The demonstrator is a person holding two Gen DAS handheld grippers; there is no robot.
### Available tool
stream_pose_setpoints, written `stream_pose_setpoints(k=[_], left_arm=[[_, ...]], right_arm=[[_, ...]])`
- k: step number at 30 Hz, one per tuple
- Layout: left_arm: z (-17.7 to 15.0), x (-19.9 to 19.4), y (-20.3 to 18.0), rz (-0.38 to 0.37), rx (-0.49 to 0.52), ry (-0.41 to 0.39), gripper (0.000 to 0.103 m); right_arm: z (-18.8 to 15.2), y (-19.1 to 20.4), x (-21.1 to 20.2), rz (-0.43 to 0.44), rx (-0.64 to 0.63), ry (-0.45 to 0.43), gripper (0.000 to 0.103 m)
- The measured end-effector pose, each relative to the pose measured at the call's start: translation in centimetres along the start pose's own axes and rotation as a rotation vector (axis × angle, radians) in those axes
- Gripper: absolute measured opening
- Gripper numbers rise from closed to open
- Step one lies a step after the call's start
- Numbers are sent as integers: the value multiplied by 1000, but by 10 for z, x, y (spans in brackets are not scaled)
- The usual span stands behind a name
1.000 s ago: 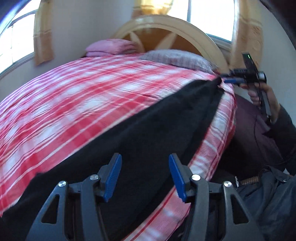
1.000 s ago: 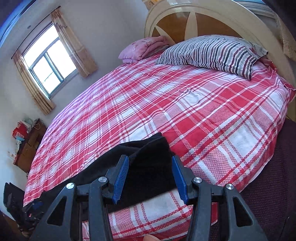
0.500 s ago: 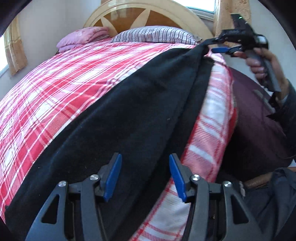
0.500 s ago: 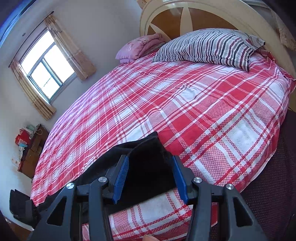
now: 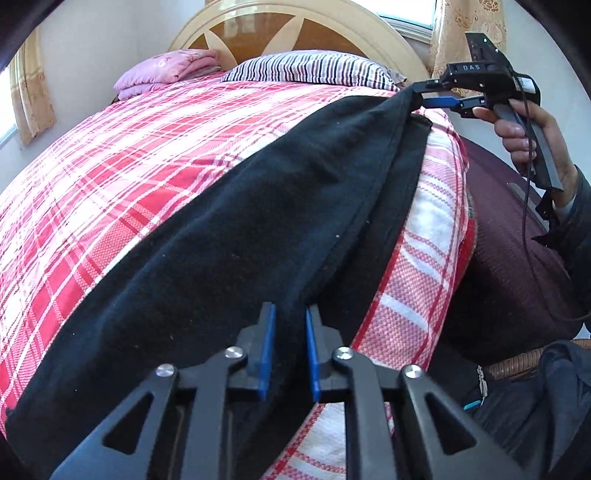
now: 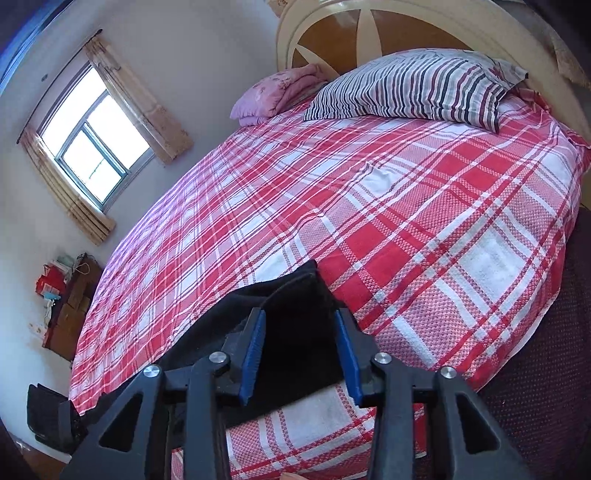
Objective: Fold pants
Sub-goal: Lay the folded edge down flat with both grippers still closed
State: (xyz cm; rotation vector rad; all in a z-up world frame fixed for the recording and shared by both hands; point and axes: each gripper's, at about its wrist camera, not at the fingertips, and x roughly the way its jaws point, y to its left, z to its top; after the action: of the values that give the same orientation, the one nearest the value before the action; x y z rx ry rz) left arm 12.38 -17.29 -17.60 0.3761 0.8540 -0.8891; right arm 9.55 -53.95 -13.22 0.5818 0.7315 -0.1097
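Black pants (image 5: 240, 240) lie stretched along the near edge of a bed with a red plaid sheet (image 5: 110, 166). My left gripper (image 5: 290, 350) is closing at one end, its blue pads pinching a raised fold of the cloth. At the far end a hand (image 5: 524, 133) holds my right gripper (image 5: 424, 94) at the pants' tip. In the right wrist view that gripper (image 6: 301, 354) straddles the end of the pants (image 6: 295, 295). Its jaws are closing with the cloth between them, and a wide gap still shows.
A striped pillow (image 6: 413, 85) and a folded pink blanket (image 6: 273, 96) lie by the wooden headboard (image 6: 369, 33). The dark mattress side (image 5: 517, 258) drops away on the right. A low cabinet (image 6: 70, 306) stands by the far wall under a window (image 6: 92, 136).
The left gripper came forward and down over the pants, then its jaws closed on a fold of the cloth. The right gripper stayed at the pants' end and its jaws narrowed.
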Motion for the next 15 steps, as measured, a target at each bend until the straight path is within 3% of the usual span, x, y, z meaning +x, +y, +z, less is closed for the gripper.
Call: stream_pose_setpoints(k=[2, 7, 8, 15], left_arm=[[0, 0, 1, -5, -7, -1, 13], [3, 0, 6, -4, -17, -2, 7], [3, -1, 6, -8, -19, -3, 6], [8, -10, 28, -54, -129, -52, 5]], right_arm=[[0, -1, 2, -1, 2, 9, 37], [8, -1, 7, 17, 21, 8, 17], [12, 2, 8, 14, 7, 4, 7], [53, 45, 20, 22, -139, -39, 5]])
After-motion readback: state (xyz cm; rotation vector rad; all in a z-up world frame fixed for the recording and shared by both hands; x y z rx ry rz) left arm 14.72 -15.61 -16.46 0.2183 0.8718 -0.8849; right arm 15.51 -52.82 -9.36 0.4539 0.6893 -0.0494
